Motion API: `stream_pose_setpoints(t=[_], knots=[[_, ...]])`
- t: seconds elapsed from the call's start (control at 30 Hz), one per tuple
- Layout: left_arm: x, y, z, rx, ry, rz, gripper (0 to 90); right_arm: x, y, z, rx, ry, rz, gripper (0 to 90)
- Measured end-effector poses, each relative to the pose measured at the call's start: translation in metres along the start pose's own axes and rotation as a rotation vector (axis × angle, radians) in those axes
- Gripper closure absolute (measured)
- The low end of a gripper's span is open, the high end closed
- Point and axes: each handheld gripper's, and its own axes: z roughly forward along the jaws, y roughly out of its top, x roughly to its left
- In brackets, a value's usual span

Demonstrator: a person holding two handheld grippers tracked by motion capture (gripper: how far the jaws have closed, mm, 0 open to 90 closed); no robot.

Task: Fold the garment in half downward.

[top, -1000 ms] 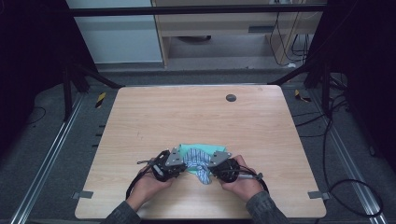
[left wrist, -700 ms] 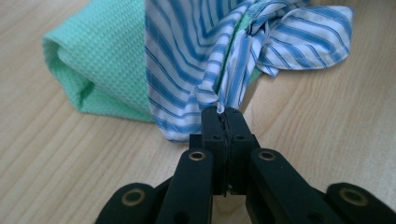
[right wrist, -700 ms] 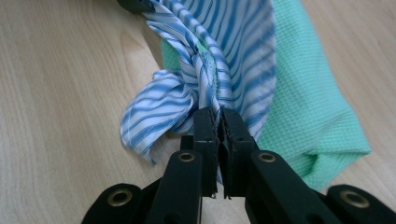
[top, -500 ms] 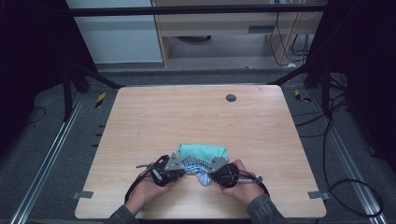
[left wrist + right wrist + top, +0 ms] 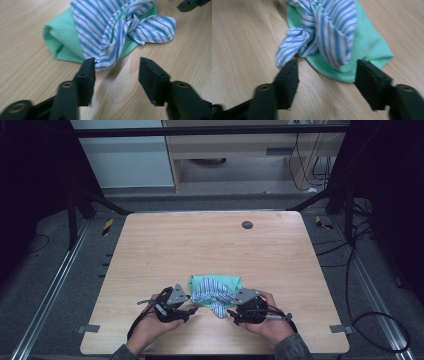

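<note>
Striped cloth (image 5: 211, 296) sits knotted on top of a folded green cloth (image 5: 216, 281), between the two grippers near the front edge of the table (image 5: 200, 245). Left gripper (image 5: 116, 71): jaws spread wide, nothing between them; left jaw tip just beside a hanging end of the striped cloth, touching or not cannot be told. Right gripper (image 5: 327, 72): jaws likewise wide apart and holding nothing; the bundle's near edge lies just beyond the tips, with the green cloth close to the right jaw. In the high view the left gripper (image 5: 186, 310) lies at the bundle's left, held in the left hand (image 5: 150, 325); the right gripper (image 5: 230, 312) lies at the bundle's right, held in the right hand (image 5: 267, 320). Both grippers sit low over the wood, tips pointing inward toward the bundle. In the left gripper view the striped cloth (image 5: 117, 27) wraps over the green cloth (image 5: 62, 42), with a tied knot and a loose tail spreading to the right; a jaw tip of the other gripper shows at the top right corner. In the right gripper view the striped cloth (image 5: 327, 27) drapes over the green cloth (image 5: 367, 47), a short knotted tail reaching the wood at the left. Green cloth is a folded pad with a waffle texture, flat on the table. Farther back, a small dark round spot (image 5: 247, 224) sits near the table's far edge, well apart from the cloths.
</note>
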Motion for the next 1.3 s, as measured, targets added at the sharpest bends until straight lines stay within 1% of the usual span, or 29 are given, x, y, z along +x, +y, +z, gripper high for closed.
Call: stream_pose_setpoints(t=[0.03, 0.07, 0.17, 0.2, 0.27, 0.3, 0.33, 0.37, 0.4, 0.43, 0.47, 0.5, 0.57, 0.63, 0.67, 0.7, 0.73, 0.77, 0.83, 0.9, 0.93, 0.97, 1.1, 1.27, 1.3], knots=[[0.001, -0.001, -0.002, -0.003, 0.004, -0.005, 41.9, -0.002, -0.004, -0.002, -0.004, -0.016, 0.008, 29.7], [0.003, -0.002, -0.004, -0.015, 0.012, -0.019, 39.6, -0.003, -0.006, -0.003, -0.006, -0.025, 0.015, 26.7], [0.009, -0.006, -0.007, -0.012, 0.037, -0.034, 30.4, -0.010, -0.015, -0.006, -0.019, -0.068, 0.058, 17.6], [0.012, -0.009, -0.008, -0.014, 0.052, -0.048, 27.2, -0.012, -0.017, -0.007, -0.020, -0.075, 0.066, 16.0], [0.020, -0.013, -0.009, -0.006, 0.087, -0.067, 20.8, -0.018, -0.023, -0.010, -0.025, -0.098, 0.101, 12.8], [0.023, -0.015, -0.009, -0.003, 0.099, -0.072, 17.9, -0.022, -0.026, -0.011, -0.026, -0.113, 0.123, 11.5], [0.027, -0.018, -0.009, -0.002, 0.114, -0.086, 16.6, -0.024, -0.029, -0.011, -0.027, -0.120, 0.141, 10.8], [0.030, -0.020, -0.010, 0.001, 0.120, -0.100, 14.8, -0.028, -0.032, -0.011, -0.029, -0.128, 0.163, 8.9], [0.037, -0.024, -0.010, 0.007, 0.134, -0.121, 13.1, -0.030, -0.035, -0.011, -0.026, -0.135, 0.183, 7.7], [0.040, -0.026, -0.010, 0.009, 0.144, -0.131, 11.3, -0.035, -0.040, -0.011, -0.022, -0.153, 0.215, 7.3], [0.046, -0.030, -0.010, 0.011, 0.164, -0.146, 10.2, -0.038, -0.043, -0.011, -0.016, -0.167, 0.237, 6.6], [0.051, -0.034, -0.010, 0.016, 0.177, -0.158, 9.2, -0.042, -0.048, -0.009, -0.004, -0.189, 0.276, 6.2], [0.060, -0.041, -0.011, 0.004, 0.188, -0.201, 7.8, -0.049, -0.056, -0.006, 0.020, -0.231, 0.331, 6.3], [0.067, -0.047, -0.010, 0.002, 0.219, -0.226, 6.8, -0.056, -0.064, -0.002, 0.039, -0.262, 0.378, 4.7], [0.070, -0.049, -0.010, 0.008, 0.226, -0.227, 6.6, -0.061, -0.067, -0.002, 0.032, -0.254, 0.421, 4.3], [0.072, -0.051, -0.010, 0.013, 0.235, -0.231, 6.5, -0.064, -0.069, -0.001, 0.028, -0.243, 0.443, 4.3], [0.075, -0.054, -0.009, 0.019, 0.245, -0.247, 6.6, -0.067, -0.071, -0.001, 0.029, -0.239, 0.470, 4.2], [0.078, -0.057, -0.009, 0.025, 0.251, -0.254, 6.5, -0.071, -0.073, -0.001, 0.028, -0.235, 0.499, 3.7], [0.081, -0.061, -0.008, 0.024, 0.262, -0.269, 6.5, -0.075, -0.076, 0.000, 0.019, -0.236, 0.541, 3.1], [0.085, -0.065, -0.007, 0.015, 0.259, -0.300, 5.1, -0.079, -0.078, 0.001, 0.012, -0.262, 0.551, 1.7], [0.087, -0.067, -0.007, 0.013, 0.249, -0.327, 4.8, -0.079, -0.078, 0.001, 0.006, -0.268, 0.560, 0.8], [0.087, -0.067, -0.007, 0.010, 0.256, -0.335, 4.7, -0.080, -0.078, 0.002, 0.011, -0.266, 0.566, 0.1], [0.088, -0.067, -0.007, 0.016, 0.260, -0.342, 3.8, -0.080, -0.078, 0.002, 0.013, -0.277, 0.571, 0.1], [0.088, -0.067, -0.007, 0.023, 0.264, -0.341, 2.5, -0.081, -0.078, 0.002, 0.012, -0.279, 0.575, 0.1], [0.089, -0.067, -0.007, 0.025, 0.265, -0.342, 2.1, -0.081, -0.078, 0.003, 0.012, -0.290, 0.589, 0.1]])
